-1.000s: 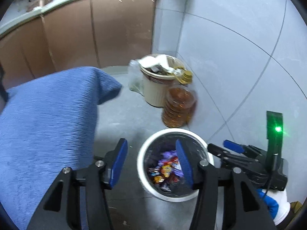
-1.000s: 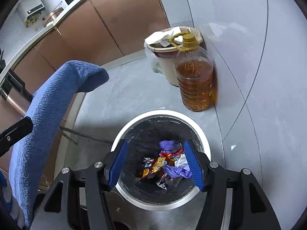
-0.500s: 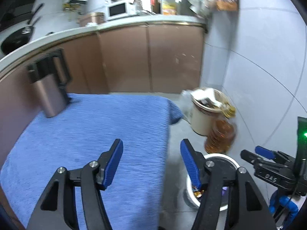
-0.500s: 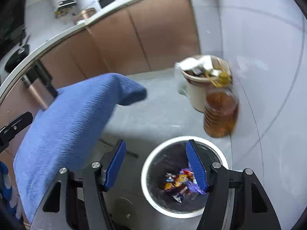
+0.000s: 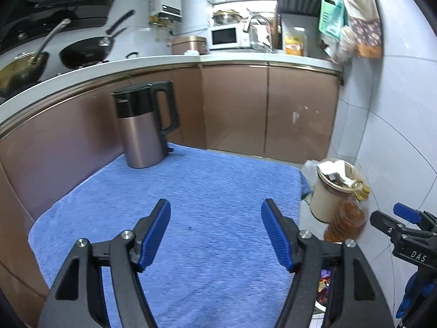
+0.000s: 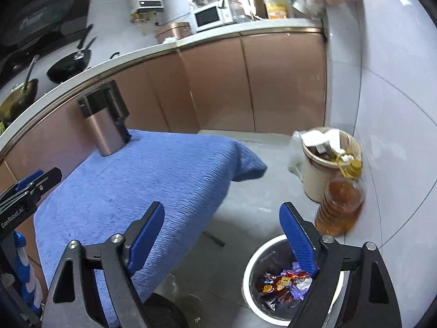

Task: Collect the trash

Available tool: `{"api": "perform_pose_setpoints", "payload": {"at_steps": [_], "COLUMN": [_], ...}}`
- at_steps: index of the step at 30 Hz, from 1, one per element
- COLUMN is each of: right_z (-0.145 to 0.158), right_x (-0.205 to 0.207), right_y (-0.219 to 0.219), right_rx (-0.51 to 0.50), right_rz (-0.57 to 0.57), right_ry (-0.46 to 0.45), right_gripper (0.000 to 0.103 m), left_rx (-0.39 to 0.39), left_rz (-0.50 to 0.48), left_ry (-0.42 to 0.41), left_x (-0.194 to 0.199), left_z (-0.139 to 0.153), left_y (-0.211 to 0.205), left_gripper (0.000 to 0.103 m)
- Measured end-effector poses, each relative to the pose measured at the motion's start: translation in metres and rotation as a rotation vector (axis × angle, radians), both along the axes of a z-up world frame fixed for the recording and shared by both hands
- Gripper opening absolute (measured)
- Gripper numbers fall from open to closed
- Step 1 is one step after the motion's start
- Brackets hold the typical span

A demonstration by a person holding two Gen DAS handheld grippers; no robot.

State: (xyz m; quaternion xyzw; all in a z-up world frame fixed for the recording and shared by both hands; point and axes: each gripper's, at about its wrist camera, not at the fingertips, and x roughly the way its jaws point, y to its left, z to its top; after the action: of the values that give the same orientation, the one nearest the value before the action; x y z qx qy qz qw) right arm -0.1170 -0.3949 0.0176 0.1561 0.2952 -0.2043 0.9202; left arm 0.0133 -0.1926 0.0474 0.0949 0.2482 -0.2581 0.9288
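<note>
Now looking across the blue-clothed table point(image 5: 207, 207) instead of straight down into the bin point(image 6: 252, 270) as a second ago; counter point(image 5: 245, 60), microwave point(image 5: 224, 37) and pans point(image 5: 84, 52) newly in view. Left gripper point(image 5: 215, 232) above the cloth, jaws just widened, released, nothing between the pads. Right gripper point(image 6: 222, 239) off the table's right edge, above floor and bin, jaws also just widened, released and empty. Kettle point(image 5: 144, 125) upright at the table's far left corner, the rest of the cloth bare. On the floor past the right edge, bin holding the wrappers point(image 6: 284, 287), its near side hidden by the right gripper's finger. Farther along the wall, beige pail point(image 6: 325, 164) stuffed with paper, oil jug point(image 6: 341, 207) just in front of it, between pail and bin. Blue-gloved hand point(image 6: 23, 262) at the right view's left edge.
</note>
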Motion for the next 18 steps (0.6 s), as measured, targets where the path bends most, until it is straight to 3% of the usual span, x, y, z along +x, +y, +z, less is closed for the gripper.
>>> {"api": "perform_pose_setpoints", "payload": {"at_steps": [12, 18], "right_z": [0.031, 0.042], "right_x": [0.010, 0.016], "right_y": [0.044, 0.061], "right_rx": [-0.087, -0.123], "right_rz": [0.035, 0.032], "right_ry": [-0.011, -0.018], "right_gripper": [0.096, 0.100], "left_rx": [-0.094, -0.084], "left_rz": [0.107, 0.152], "left_ry": [-0.019, -0.023], "left_x": [0.002, 0.004], "left_z": [0.011, 0.010], "left_y": [0.067, 0.097], "left_gripper": [0.067, 0.069]}}
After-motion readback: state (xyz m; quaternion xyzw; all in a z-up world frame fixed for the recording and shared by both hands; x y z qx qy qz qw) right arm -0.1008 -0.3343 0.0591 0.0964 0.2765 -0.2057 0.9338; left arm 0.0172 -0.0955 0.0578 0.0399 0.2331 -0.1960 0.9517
